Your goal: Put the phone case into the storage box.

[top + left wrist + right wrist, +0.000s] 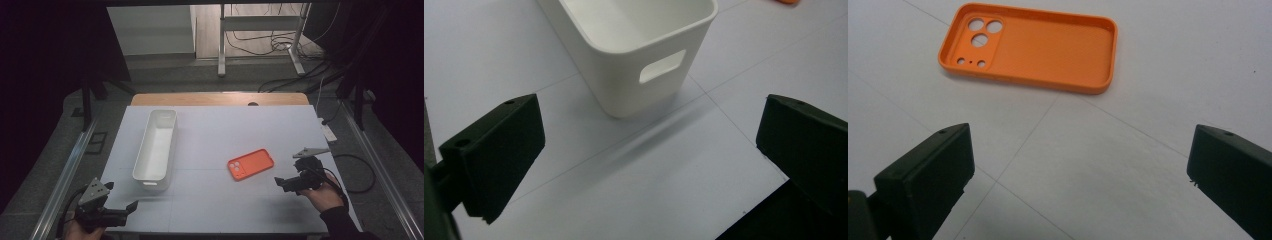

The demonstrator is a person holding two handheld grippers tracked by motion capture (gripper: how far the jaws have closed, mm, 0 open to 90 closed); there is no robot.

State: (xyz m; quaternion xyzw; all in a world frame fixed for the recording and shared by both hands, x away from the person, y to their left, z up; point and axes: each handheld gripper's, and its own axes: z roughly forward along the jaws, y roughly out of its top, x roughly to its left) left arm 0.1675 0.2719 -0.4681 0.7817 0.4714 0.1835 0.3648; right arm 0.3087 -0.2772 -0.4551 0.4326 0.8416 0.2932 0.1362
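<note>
Lying flat on the white table (210, 210), the orange phone case (250, 164) runs its long axis slantwise, camera-hole end toward the white bin (156, 145), hollow side up. Bare table surrounds it on every side; the bin sits well apart to its left. The right gripper (280, 183) hangs near its right end, jaws wide and empty. The left gripper (131, 207), also spread and empty, faces the bin's handle end.
</note>
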